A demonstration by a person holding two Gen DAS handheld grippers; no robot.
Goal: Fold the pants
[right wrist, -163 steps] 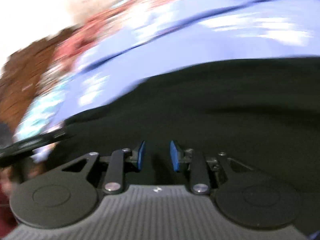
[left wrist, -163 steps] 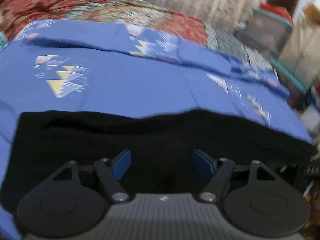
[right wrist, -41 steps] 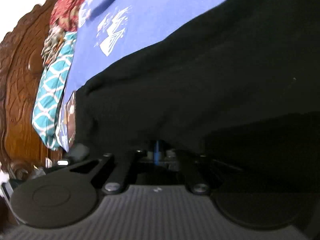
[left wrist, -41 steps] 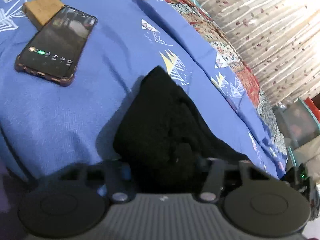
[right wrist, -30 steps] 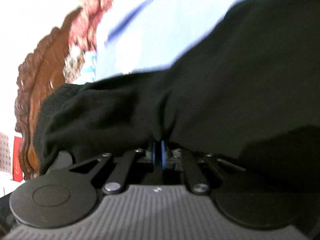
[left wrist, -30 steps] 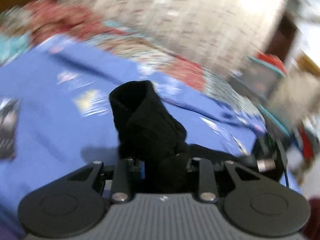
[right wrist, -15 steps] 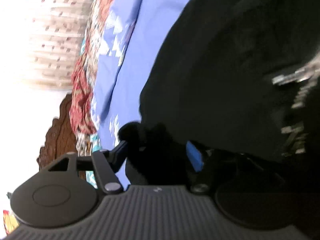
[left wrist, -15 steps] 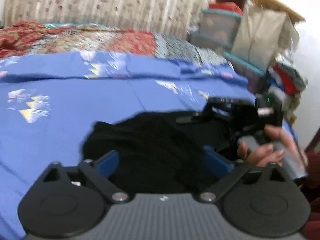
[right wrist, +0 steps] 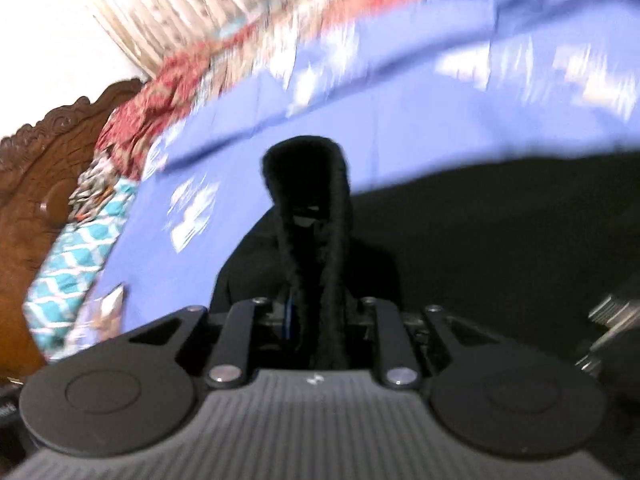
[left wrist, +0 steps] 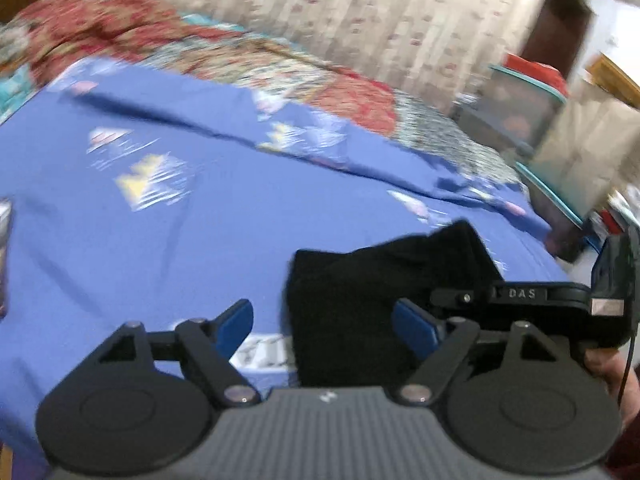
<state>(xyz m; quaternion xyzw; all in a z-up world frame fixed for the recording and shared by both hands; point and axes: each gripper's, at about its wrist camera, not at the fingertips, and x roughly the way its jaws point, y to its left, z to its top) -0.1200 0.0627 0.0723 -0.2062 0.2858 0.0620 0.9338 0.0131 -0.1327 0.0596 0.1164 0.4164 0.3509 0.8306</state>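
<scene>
The black pants lie bunched on the blue bedsheet of the bed, at about 3 o'clock in the left wrist view, a folded heap with its upper corner peaked toward 1 o'clock. The left gripper hangs over the near edge of that heap with its 2 blue pads spread wide and closing; the cloth sits between them nearer the right pad, and neither pad presses on it, so this gripper is released. Just beyond the right pad, at 3 o'clock, the right gripper reaches in from the side onto the pants, a hand behind it.

In the right wrist view the right gripper is clenched on a raised fold of the pants that stands up toward 12 o'clock like a dark hood, its jaws closing with the cloth pinched between them. The rest of the pants spreads away toward 3 o'clock. A carved wooden headboard stands at 9 o'clock, with red patterned bedding along the sheet's far edge and a pale curtain behind; both views are motion-blurred
</scene>
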